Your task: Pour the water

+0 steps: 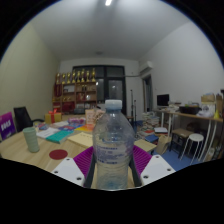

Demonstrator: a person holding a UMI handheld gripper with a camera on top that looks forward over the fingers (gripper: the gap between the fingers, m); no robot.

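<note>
The gripper (112, 165) clamps the water bottle (113, 140) above the table (30, 150); tipping carelessly could splash water beside the green cup (32, 139).

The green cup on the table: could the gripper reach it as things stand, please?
Probably not directly. A water bottle stands between the fingers of the gripper, filling the gap, and the green cup sits off to the side on the table.

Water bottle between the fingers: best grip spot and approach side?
Grip the water bottle at its straight-sided middle, below the tapering shoulder, approaching level from the front. It stands upright between the gripper fingers, so closing there should hold it steady.
</note>
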